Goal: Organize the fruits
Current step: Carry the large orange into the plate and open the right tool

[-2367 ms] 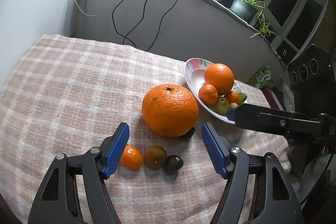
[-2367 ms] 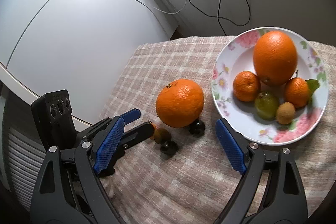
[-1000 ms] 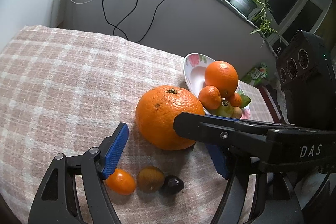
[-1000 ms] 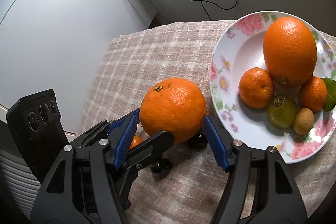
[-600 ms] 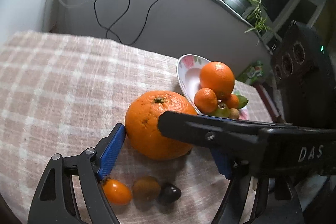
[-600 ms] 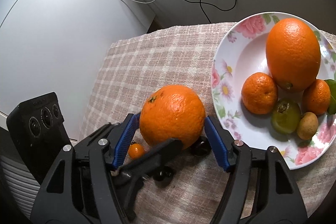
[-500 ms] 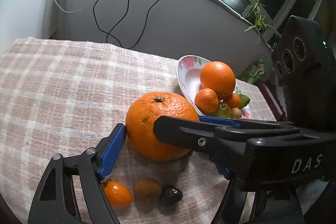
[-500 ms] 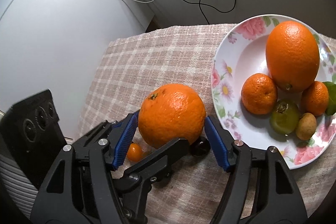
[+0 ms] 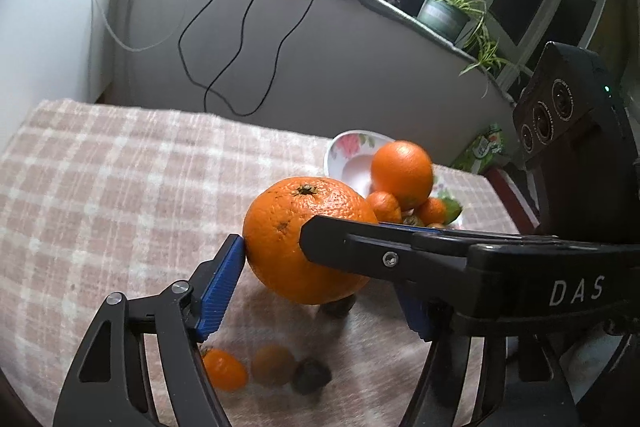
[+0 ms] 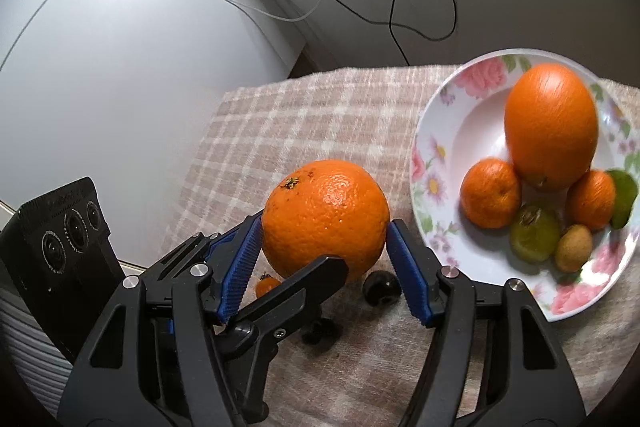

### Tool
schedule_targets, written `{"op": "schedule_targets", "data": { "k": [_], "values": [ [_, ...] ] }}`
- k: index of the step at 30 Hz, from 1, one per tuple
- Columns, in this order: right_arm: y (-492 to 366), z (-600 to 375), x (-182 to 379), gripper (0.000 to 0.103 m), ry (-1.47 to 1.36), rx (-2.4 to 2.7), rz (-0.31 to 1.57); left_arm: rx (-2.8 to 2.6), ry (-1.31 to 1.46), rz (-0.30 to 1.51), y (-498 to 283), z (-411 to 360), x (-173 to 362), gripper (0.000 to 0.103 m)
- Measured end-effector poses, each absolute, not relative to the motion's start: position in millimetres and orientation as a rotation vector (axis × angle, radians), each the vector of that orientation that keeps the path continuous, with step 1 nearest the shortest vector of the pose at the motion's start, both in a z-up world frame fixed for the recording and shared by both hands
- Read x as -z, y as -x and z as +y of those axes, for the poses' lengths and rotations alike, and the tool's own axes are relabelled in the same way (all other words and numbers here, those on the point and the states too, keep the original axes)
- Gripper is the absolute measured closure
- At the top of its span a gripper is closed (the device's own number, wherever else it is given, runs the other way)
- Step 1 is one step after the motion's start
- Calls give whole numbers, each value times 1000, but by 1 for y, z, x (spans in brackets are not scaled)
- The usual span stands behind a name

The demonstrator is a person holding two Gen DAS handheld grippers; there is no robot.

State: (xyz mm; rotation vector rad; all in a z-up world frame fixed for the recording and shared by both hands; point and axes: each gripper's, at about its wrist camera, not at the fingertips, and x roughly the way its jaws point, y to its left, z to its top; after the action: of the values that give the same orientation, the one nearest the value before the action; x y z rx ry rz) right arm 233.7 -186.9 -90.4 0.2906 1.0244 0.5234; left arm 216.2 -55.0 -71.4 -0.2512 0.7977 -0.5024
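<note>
We have the big orange (image 10: 326, 217) pinched between both pads of the right hand-held gripper (image 10: 324, 251), just beside the floral plate (image 10: 440, 163) near the worktop's right edge. The left hand-held gripper (image 9: 320, 291), jaws just closing, touches it with one pad; its other pad is hidden, so we cannot tell its grip. We should squeeze gently and lift level, clear of the small fruits (image 9: 272, 365) beneath.

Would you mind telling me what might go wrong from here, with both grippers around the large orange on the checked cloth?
1. Both the left gripper and the right gripper hold the large round orange; the jaws cross and could jam or knock each other.
2. Smooth and round, it may slip and roll onto the small dark fruit beside it.
3. The floral plate is already crowded; adding it could dislodge the tall orange.
</note>
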Motion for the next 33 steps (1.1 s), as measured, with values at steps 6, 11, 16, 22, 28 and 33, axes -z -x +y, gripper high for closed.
{"op": "schedule_targets", "data": {
  "k": [6, 11, 16, 22, 28, 33],
  "values": [
    [-244, -205, 73, 36, -307, -518, 1011, 526, 244, 782, -229, -70, 58, 33],
    [-254, -225, 64, 36, -317, -490, 990, 552, 246, 784, -243, -88, 53, 33],
    [-265, -242, 62, 36, -341, -471, 988, 566, 235, 790, -253, -101, 52, 33],
    [-274, -253, 63, 36, -358, -459, 990, 570, 231, 799, -260, -109, 55, 33],
    [-279, -250, 69, 36, -355, -450, 1002, 566, 235, 812, -266, -110, 61, 33],
    [-283, -245, 68, 36, -313, -417, 993, 573, 249, 825, -271, -116, 67, 33]
  ]
}}
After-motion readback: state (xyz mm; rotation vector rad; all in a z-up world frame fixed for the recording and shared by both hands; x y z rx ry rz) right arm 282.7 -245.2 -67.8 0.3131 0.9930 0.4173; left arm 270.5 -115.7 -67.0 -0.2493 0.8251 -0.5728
